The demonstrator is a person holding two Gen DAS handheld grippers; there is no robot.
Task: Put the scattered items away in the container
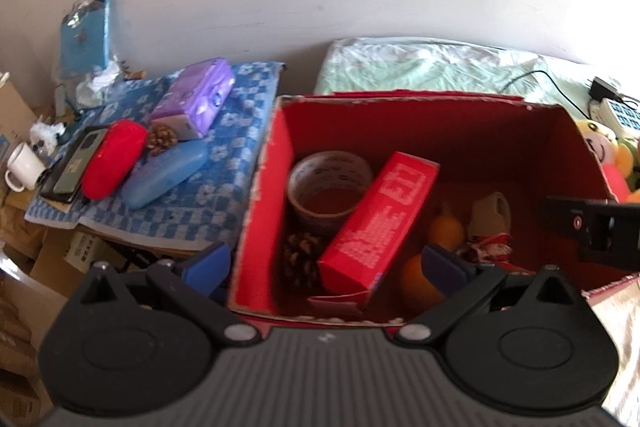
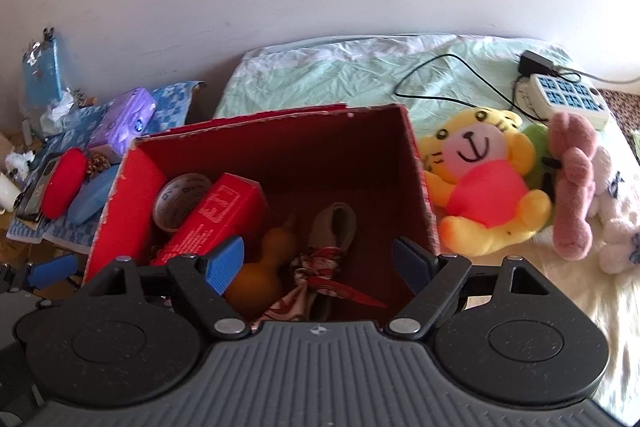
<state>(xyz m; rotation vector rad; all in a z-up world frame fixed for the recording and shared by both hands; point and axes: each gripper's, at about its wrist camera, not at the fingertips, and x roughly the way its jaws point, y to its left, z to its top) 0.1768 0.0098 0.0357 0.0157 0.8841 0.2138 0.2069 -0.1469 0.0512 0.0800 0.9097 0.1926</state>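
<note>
A red cardboard box [image 1: 264,195] [image 2: 416,163] sits on the bed. It holds a tape roll [image 1: 330,187], a red carton [image 1: 380,223] [image 2: 216,215], a pine cone [image 1: 300,259], an orange gourd [image 2: 268,267] and a patterned cloth [image 2: 316,271]. My left gripper [image 1: 326,265] is open and empty above the box's near edge. My right gripper [image 2: 320,263] is open and empty above the box's near right part. On the side table lie a red case [image 1: 114,157], a blue case [image 1: 164,173], a purple tissue pack [image 1: 196,97], a second pine cone [image 1: 162,139] and a phone [image 1: 70,167].
Plush toys lie right of the box: a yellow tiger [image 2: 484,179], a pink one [image 2: 572,183] and a white one [image 2: 620,219]. A power strip [image 2: 564,99] and cable [image 2: 448,79] lie on the green sheet. A white mug [image 1: 24,167] and cardboard boxes stand far left.
</note>
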